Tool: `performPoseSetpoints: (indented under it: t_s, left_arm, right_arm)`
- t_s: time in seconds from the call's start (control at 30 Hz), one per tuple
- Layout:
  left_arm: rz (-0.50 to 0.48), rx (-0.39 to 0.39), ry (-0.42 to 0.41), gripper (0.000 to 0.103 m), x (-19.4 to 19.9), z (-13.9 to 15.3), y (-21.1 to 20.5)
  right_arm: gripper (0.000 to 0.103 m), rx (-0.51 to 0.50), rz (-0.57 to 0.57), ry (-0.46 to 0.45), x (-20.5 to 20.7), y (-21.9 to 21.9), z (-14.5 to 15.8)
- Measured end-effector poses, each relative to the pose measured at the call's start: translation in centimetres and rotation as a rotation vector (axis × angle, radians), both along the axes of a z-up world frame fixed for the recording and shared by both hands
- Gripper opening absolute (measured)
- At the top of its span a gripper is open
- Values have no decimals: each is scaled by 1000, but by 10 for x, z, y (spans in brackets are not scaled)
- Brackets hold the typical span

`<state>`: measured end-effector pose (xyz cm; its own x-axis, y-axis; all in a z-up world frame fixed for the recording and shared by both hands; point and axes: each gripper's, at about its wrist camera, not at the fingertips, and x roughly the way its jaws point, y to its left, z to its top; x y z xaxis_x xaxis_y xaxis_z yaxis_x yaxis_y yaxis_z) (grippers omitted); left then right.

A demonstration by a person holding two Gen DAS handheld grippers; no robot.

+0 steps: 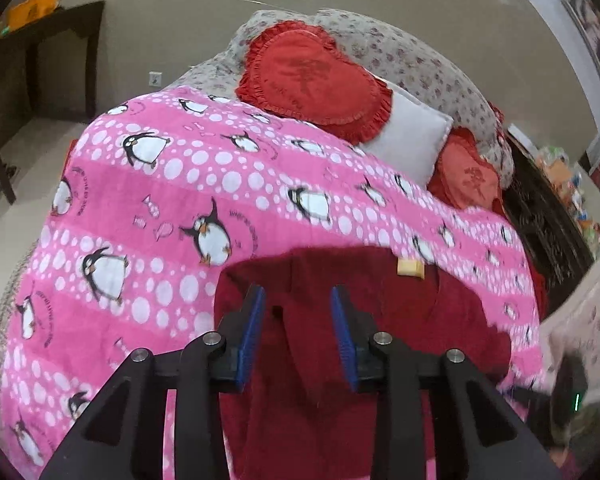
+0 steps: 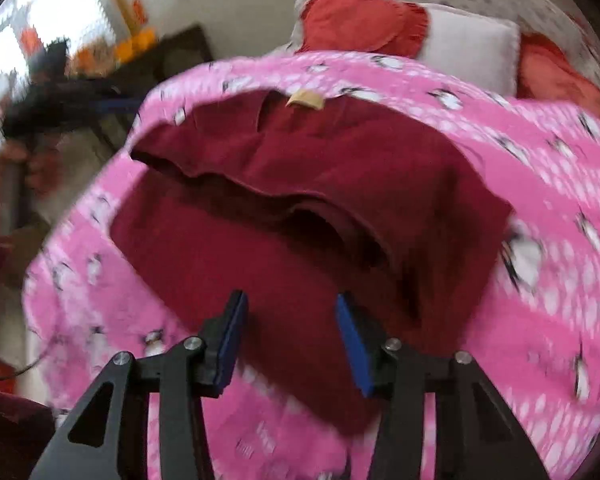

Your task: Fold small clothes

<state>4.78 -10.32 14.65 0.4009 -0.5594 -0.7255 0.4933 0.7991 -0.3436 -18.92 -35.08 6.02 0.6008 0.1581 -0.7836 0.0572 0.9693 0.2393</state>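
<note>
We see a dark red garment [image 2: 284, 184] lying on the pink penguin blanket [image 1: 204, 184] that covers the bed, part of it folded over itself, a tan label [image 2: 305, 100] at its far edge. Our left gripper [image 1: 298, 336] hangs over the garment, its jaws a little apart with red cloth showing between the blue pads [image 1: 250, 336]; the pads press on nothing we can make out. Our right gripper [image 2: 292, 340] hovers over the near part of the garment, jaws spread, nothing pinched between them. That view is blurred, so fine detail is lost. Beyond the blanket sit a red heart cushion [image 1: 316, 80], a white pillow [image 1: 408, 144] and a second red cushion [image 1: 468, 176], against a floral bedspread [image 1: 420, 64]. A dark table [image 1: 40, 64] stands off to the left.
</note>
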Motion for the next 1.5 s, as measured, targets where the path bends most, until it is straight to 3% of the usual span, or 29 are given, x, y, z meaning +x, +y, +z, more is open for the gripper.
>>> performPoseSetpoints:
  t_s: [0.07, 0.13, 0.2, 0.3, 0.37, 0.43, 0.5, 0.6, 0.73, 0.9, 0.97, 1.0, 1.03, 1.1, 1.2, 1.3, 1.43, 1.5]
  left_arm:
    - [-18, 19, -9, 13, -11, -3, 5]
    - [-36, 43, -4, 13, -18, -9, 7]
    - [-53, 79, 15, 13, -23, -20, 5]
    - [-61, 110, 27, 13, -27, -34, 3]
    - [-56, 121, 45, 13, -26, -44, 4]
    - [-54, 112, 65, 13, -26, -52, 6]
    - [-48, 105, 97, 13, -28, -61, 10]
    - [-53, 103, 114, 13, -39, -72, 19]
    - [-72, 117, 120, 13, -56, -82, 28]
    - [-65, 66, 156, 11, -63, -96, 41]
    - [-83, 51, 176, 0, -65, -103, 41]
    - [-94, 56, 174, 0, -67, -105, 39]
    - [-97, 62, 166, 0, -68, -106, 39]
    - [-114, 44, 172, 0, -72, -104, 44]
    - [-139, 7, 165, 0, -81, -97, 58]
    - [-141, 21, 172, 0, -84, -100, 64]
    - [-130, 54, 171, 0, -88, -101, 63]
    - [-117, 59, 146, 0, -86, -92, 59]
  right_arm:
    - [46, -53, -64, -21, 26, -11, 7]
    - [46, -78, -197, -91, 54, -39, 24]
    - [49, -55, -263, -150, 73, -61, 39]
    - [49, 12, -332, -141, 86, -83, 59]
    - [55, 69, -299, -189, 77, -76, 68]
    - [65, 53, -230, -204, 69, -53, 70]
    - [65, 12, -160, -180, 66, -29, 65]
    - [65, 35, -44, -130, 72, 9, 52]
    - [64, 86, 77, -132, 108, 65, 48]
    - [64, 156, 107, -81, 178, 115, 41]
    - [55, 149, 126, -47, 202, 133, 30]
    - [33, 132, 134, -22, 212, 141, 24]
    - [4, 100, 137, 15, 221, 150, 15]
    - [4, 49, 125, 49, 225, 157, 7]
    - [4, 87, 143, -2, 210, 160, 19]
    - [4, 170, 163, -27, 207, 165, 27]
    - [4, 148, 166, 41, 218, 182, 3]
    - [11, 192, 139, 50, 209, 171, 3]
